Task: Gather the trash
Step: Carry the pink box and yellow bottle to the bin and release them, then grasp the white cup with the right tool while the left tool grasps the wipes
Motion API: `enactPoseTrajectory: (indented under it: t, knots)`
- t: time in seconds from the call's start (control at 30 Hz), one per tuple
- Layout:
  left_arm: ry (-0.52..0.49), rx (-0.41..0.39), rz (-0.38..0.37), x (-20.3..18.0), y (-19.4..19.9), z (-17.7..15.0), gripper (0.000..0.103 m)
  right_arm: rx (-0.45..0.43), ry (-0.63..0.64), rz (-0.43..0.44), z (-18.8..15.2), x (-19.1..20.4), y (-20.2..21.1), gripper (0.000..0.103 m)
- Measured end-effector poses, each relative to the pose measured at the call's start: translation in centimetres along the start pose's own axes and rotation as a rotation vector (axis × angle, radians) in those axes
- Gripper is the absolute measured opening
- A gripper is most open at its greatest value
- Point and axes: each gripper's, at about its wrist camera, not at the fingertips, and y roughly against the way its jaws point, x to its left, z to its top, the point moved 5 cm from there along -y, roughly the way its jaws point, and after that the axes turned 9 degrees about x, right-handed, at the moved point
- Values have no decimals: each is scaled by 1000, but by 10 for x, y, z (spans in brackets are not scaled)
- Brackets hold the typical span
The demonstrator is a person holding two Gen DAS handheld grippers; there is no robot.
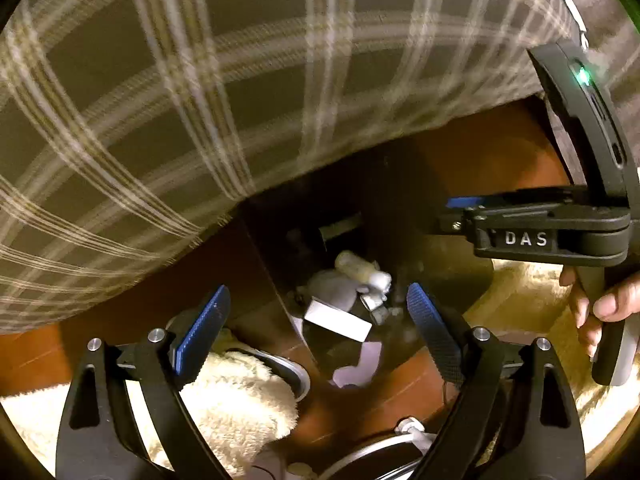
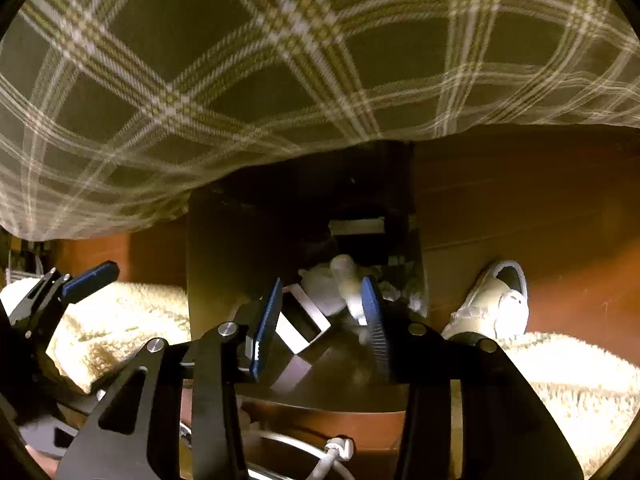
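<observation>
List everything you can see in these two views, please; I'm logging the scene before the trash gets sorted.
Dark open trash bin: one, black-brown, on the floor beside the bed.
Crumpled pale wrappers and tissue: several, white-grey, inside the bin.
Small open cardboard box: one, white, inside the bin.
Plaid bedspread: one, olive with cream stripes, hanging above the bin.
Fluffy rug: one, cream, on the floor around the bin.
Sneaker: one visible clearly, beige-white, right of the bin.
Wooden floor: reddish brown.
Left gripper: black, blue pads, open over the bin.
Right gripper: black, blue pads, over the bin, nothing clearly gripped.
Hand: one, holding the right gripper's handle.
</observation>
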Motion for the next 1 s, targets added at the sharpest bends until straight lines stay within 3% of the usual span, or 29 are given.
enactPoseTrajectory:
  t: [0.23,0.53,0.77,1.0]
  knots:
    - [16,-78,-17,7,49,12,86,-139,41,-46,-5,10,66,52]
    - [-52,-255,33,-6,149,47,86,-447,101,-120,9,29,208,68]
    - [-42,-372,62,-1,200,107,86,-594,94,-134,63,23,276,72]
    - [-19,-414,55,10,207,185,86,-637,79,-133,131,14,301,72]
